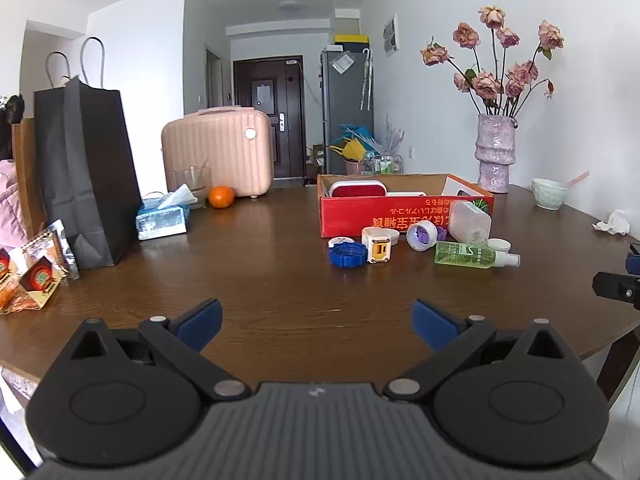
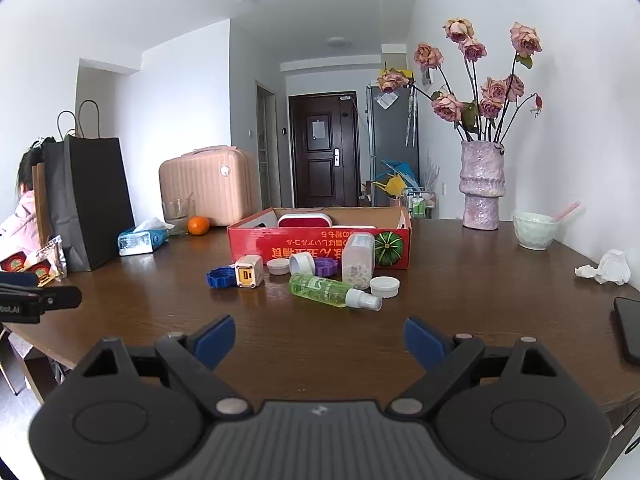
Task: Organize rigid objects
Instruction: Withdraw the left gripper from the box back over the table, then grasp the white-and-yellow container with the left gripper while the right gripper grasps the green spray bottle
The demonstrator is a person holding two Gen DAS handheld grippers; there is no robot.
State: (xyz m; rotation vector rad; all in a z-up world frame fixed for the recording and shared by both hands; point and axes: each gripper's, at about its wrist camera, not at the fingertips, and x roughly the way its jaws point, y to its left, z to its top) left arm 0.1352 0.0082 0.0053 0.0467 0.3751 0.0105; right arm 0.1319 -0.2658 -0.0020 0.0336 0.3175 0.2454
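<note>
A red cardboard box [image 1: 400, 216] [image 2: 320, 244] stands open on the brown table and holds a red-and-white case. In front of it lie a green spray bottle [image 1: 468, 255] [image 2: 324, 290], a white charger [image 1: 378, 249] [image 2: 249, 272], a blue cap [image 1: 347, 256] [image 2: 219, 279], a clear jar [image 1: 470, 222] [image 2: 359, 260], a purple cap [image 2: 326, 267] and several white lids. My left gripper [image 1: 316, 316] is open and empty, well short of the pile. My right gripper [image 2: 320, 332] is open and empty too, nearer the spray bottle.
A black paper bag [image 1: 84, 168], tissue box [image 1: 162, 220], orange [image 1: 221, 197] and pink case [image 1: 218, 152] stand at the left. A vase [image 2: 482, 184], bowl [image 2: 534, 230], crumpled tissue [image 2: 608, 268] and phone [image 2: 628, 328] sit at the right. A person in pink sits far left.
</note>
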